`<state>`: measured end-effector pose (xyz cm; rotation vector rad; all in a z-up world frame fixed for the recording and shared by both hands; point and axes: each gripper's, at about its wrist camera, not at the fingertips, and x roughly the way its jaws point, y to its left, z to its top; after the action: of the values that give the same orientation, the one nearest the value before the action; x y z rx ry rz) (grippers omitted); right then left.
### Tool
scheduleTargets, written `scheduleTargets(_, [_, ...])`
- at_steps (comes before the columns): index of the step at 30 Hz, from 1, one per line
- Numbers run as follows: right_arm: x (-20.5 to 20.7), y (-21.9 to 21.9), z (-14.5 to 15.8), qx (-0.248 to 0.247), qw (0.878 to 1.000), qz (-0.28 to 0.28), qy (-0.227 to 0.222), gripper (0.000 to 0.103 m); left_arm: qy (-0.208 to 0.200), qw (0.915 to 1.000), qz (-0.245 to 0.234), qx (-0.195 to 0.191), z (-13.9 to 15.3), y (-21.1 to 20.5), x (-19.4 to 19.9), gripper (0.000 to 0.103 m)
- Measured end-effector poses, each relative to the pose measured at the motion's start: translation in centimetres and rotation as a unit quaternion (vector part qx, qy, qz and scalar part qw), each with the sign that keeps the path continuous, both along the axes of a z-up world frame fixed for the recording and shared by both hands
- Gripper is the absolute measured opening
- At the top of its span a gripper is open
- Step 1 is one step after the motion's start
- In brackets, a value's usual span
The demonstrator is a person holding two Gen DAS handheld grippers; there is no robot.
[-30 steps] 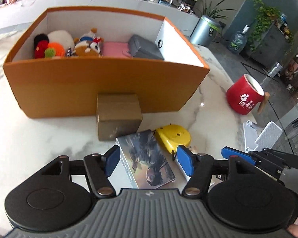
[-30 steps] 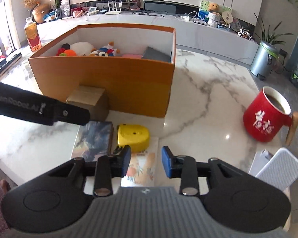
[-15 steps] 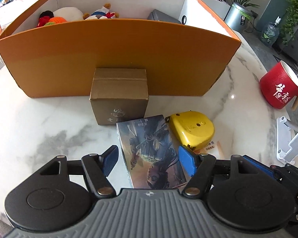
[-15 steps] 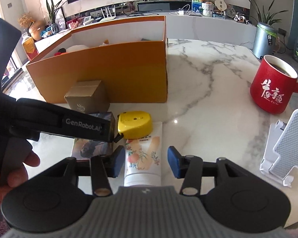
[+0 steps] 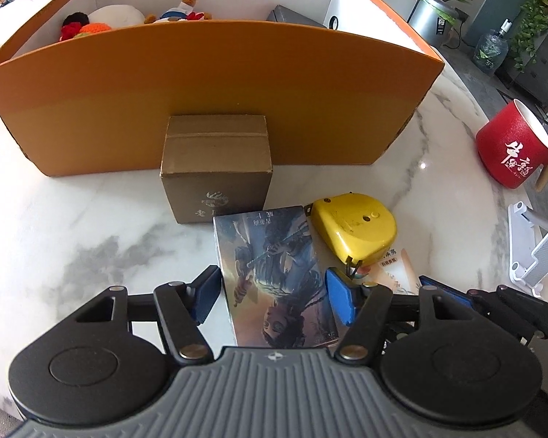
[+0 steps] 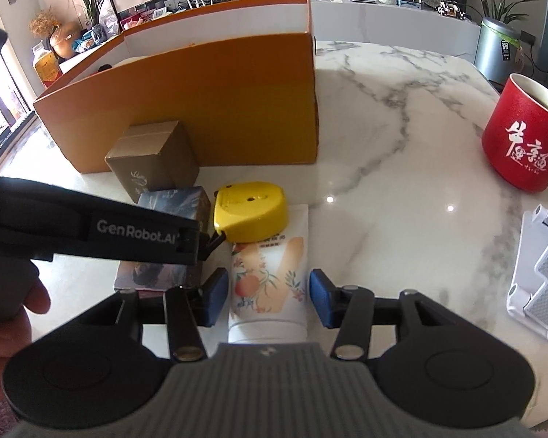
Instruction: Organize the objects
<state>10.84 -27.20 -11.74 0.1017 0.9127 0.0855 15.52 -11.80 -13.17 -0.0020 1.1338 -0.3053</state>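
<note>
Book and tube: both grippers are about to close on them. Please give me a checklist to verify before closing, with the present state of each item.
1. Left gripper open, fingers either side of the book: ok.
2. Right gripper open around the tube: ok.
3. Tube free to lift: not ok, the tape measure rests on its far end.
4. Pads touching the items: cannot tell.
5. Room in the orange box: cannot tell.
</note>
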Motion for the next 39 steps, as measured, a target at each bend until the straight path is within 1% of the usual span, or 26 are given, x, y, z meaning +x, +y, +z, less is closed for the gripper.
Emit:
scheduleTargets(4, [0.2, 0.8, -0.2, -0.022, 1.0, 0.008, 0.006, 0.052, 0.006, 0.9999, 0.002, -0.01, 0.2, 0.9, -0.2, 0.072])
scheduleTargets(7, [0.1, 1.1, -0.3, -0.038, 0.999, 0.009, 0.009, 0.048, 0.01, 0.9998, 0.006, -0.018, 0.3, 1.6, -0.4, 0.072])
scheduleTargets(11, [-0.4, 1.2, 0.0, -0.045, 0.999, 0.01, 0.019, 0.048, 0.013, 0.9996, 0.007, -0.025, 0.4, 2.3, -0.7, 0.072])
scheduleTargets(14, [-1.1, 1.2, 0.3, -0.047, 0.998, 0.007, 0.038, 0.048, 0.02, 0.9991, 0.009, -0.035, 0.5, 2.8, -0.8, 0.072])
scheduleTargets(20, [-2.6, 1.4, 1.3, -0.055, 0.997, 0.015, 0.05, 0.048, 0.021, 0.9984, 0.005, -0.052, 1.4, 3.4, -1.3, 0.071])
scheduleTargets(24, [-3.7, 1.5, 2.3, -0.071, 0.997, 0.006, 0.034, 0.047, 0.015, 0.9977, -0.005, -0.066, 2.4, 3.3, -1.8, 0.071])
scheduleTargets(25, [-4.0, 1.3, 3.0, -0.069, 0.997, 0.0, 0.026, 0.047, 0.012, 0.9974, -0.007, -0.07, 2.8, 3.4, -2.0, 0.07])
scheduleTargets(26, [-4.0, 1.3, 3.0, -0.069, 0.997, 0.0, 0.026, 0.047, 0.01, 0.9971, -0.01, -0.075, 3.2, 3.3, -2.1, 0.07])
scheduleTargets(29, [-4.5, 1.0, 4.1, -0.061, 0.998, -0.007, 0.003, 0.047, 0.0, 0.996, -0.02, -0.087, 4.3, 3.3, -2.4, 0.07])
scheduleTargets(30, [-4.5, 1.0, 4.1, -0.061, 0.998, -0.007, 0.003, 0.047, -0.003, 0.9957, -0.022, -0.09, 4.6, 3.2, -2.5, 0.068])
scheduleTargets(31, [-4.6, 0.9, 4.4, -0.059, 0.998, -0.008, -0.002, 0.047, -0.012, 0.9961, -0.021, -0.085, 5.1, 3.4, -2.7, 0.026])
scheduleTargets(32, [-4.6, 0.8, 4.7, -0.054, 0.998, -0.01, -0.007, 0.047, -0.018, 0.995, -0.028, -0.094, 5.5, 3.5, -2.6, 0.01])
scheduleTargets(33, [-4.6, 0.6, 5.1, -0.045, 0.999, -0.012, -0.014, 0.047, -0.008, 0.993, -0.029, -0.114, 5.8, 3.7, -2.3, 0.006])
scheduleTargets(34, [-4.7, 0.4, 5.5, -0.037, 0.999, -0.012, -0.02, 0.047, 0.003, 0.9907, -0.028, -0.133, 6.1, 4.0, -2.0, 0.011])
scheduleTargets(35, [-4.6, 0.2, 6.2, -0.026, 0.999, -0.012, -0.033, 0.047, 0.006, 0.9889, -0.03, -0.146, 6.5, 4.2, -1.7, 0.011])
scheduleTargets(36, [-4.6, 0.2, 6.2, -0.026, 0.999, -0.012, -0.033, 0.047, 0.0, 0.989, -0.032, -0.144, 6.8, 4.1, -1.5, 0.011])
scheduleTargets(38, [-4.2, 0.2, 6.6, -0.025, 0.999, -0.009, -0.037, 0.047, -0.015, 0.9911, -0.045, -0.125, 7.2, 3.7, -1.4, 0.011])
scheduleTargets(39, [-4.0, 0.3, 6.8, -0.024, 0.999, -0.008, -0.037, 0.047, -0.013, 0.9911, -0.055, -0.12, 7.3, 3.6, -1.3, 0.011])
